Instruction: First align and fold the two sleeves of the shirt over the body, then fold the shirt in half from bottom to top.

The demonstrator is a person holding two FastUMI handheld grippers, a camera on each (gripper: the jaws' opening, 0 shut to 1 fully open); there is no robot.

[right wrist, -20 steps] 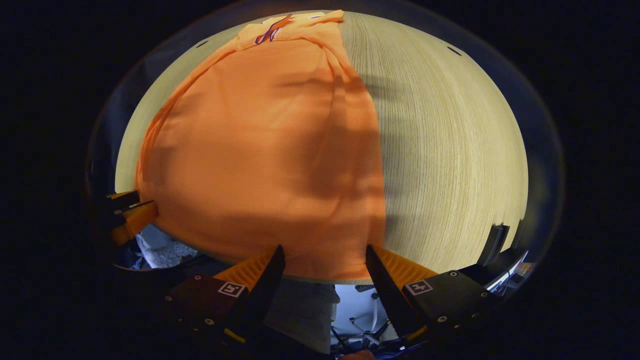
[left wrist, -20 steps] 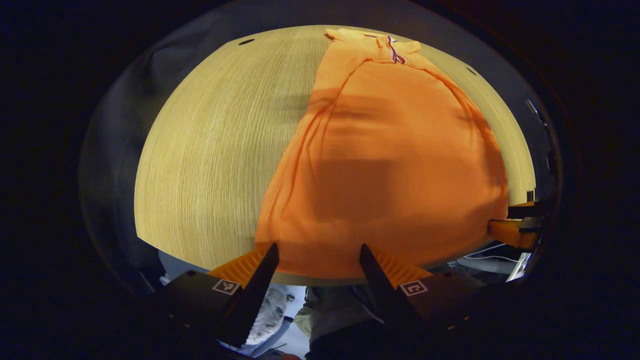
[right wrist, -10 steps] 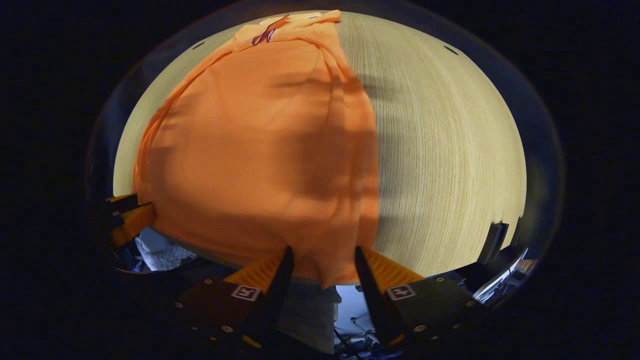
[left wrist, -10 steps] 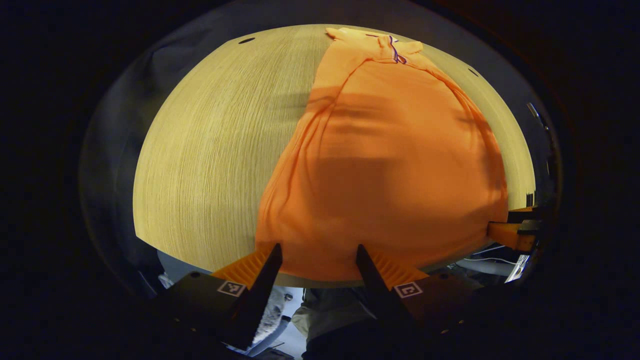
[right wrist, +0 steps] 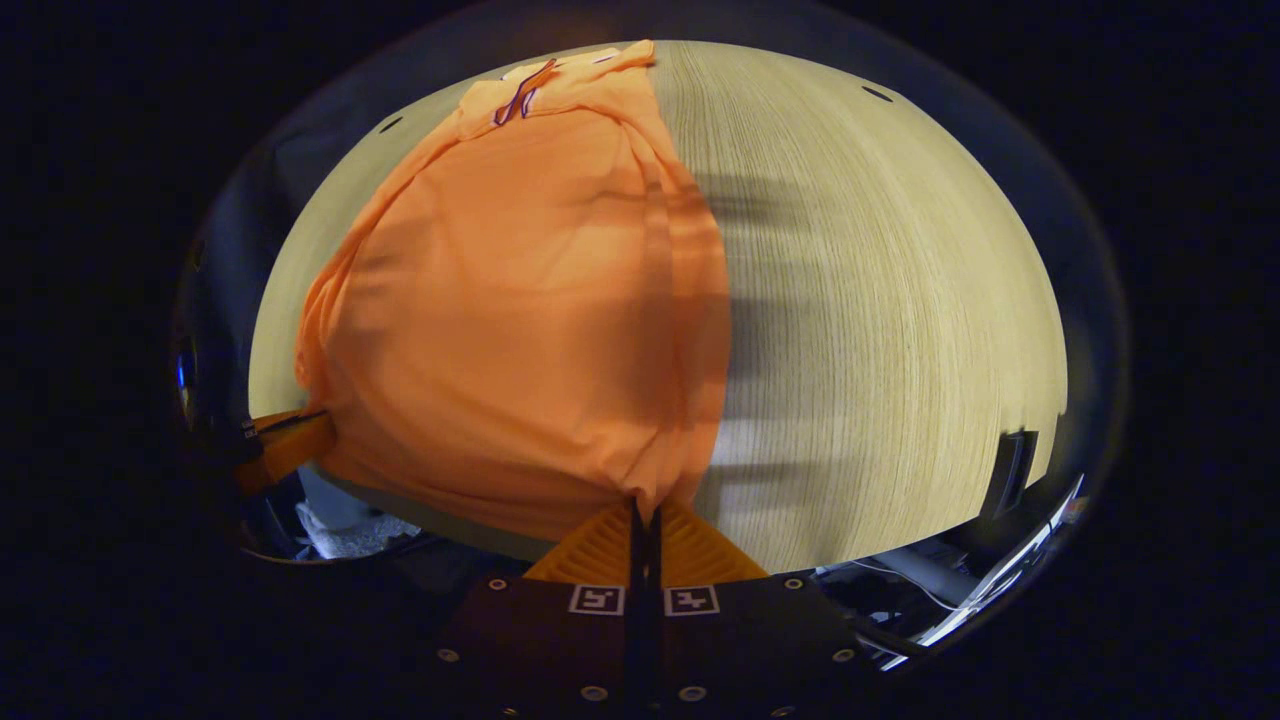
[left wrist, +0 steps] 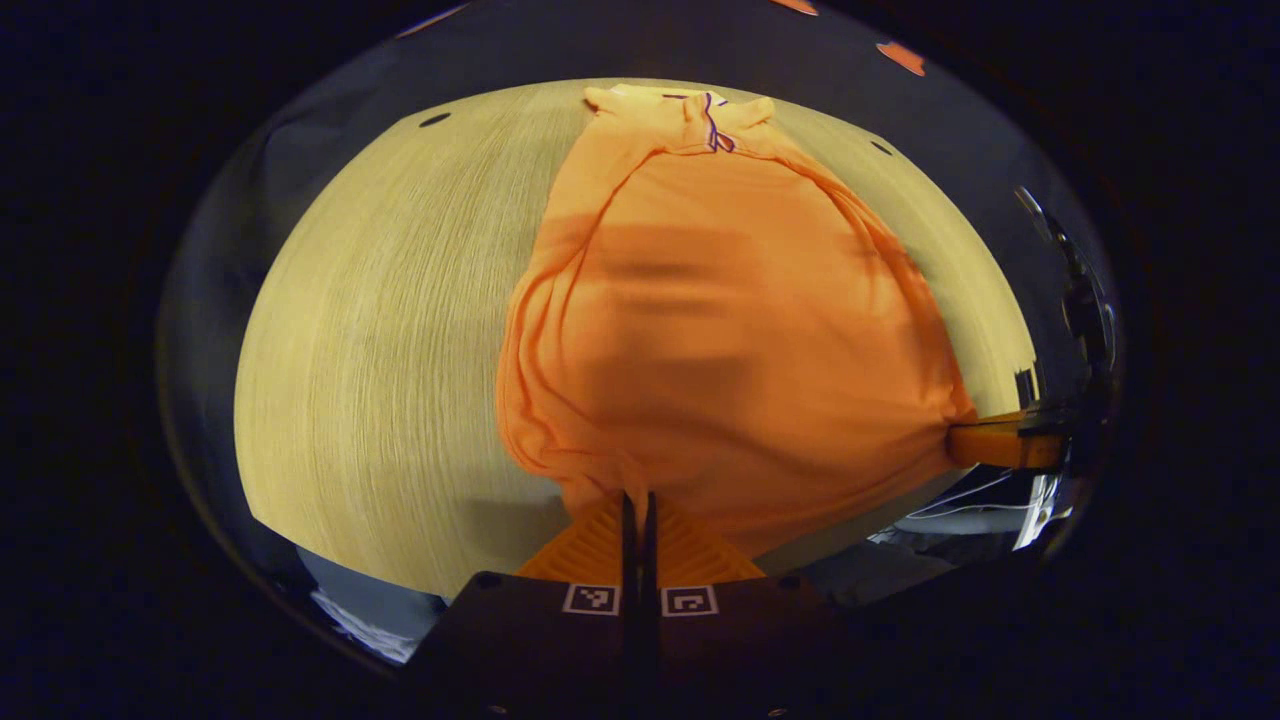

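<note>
The shirt (left wrist: 720, 330) is orange and lies flat on the table (left wrist: 380, 320), with its collar (left wrist: 705, 110) at the far end and its hem at the near edge. The sleeves look already folded in over the body, so the fold from bottom to top seems to be the step now.

The cloth looks soft, thin and light. It bends and bunches where it is pinched, so it will sag and could slip if held loosely. The 2 near corners of the hem are the best places to hold, far apart, so the hem stays straight.

The left gripper (left wrist: 637, 500) is closed tight on the near left corner of the hem. The right gripper (right wrist: 645, 510) is closed tight on the near right corner. The cloth puckers at both pinches.
</note>
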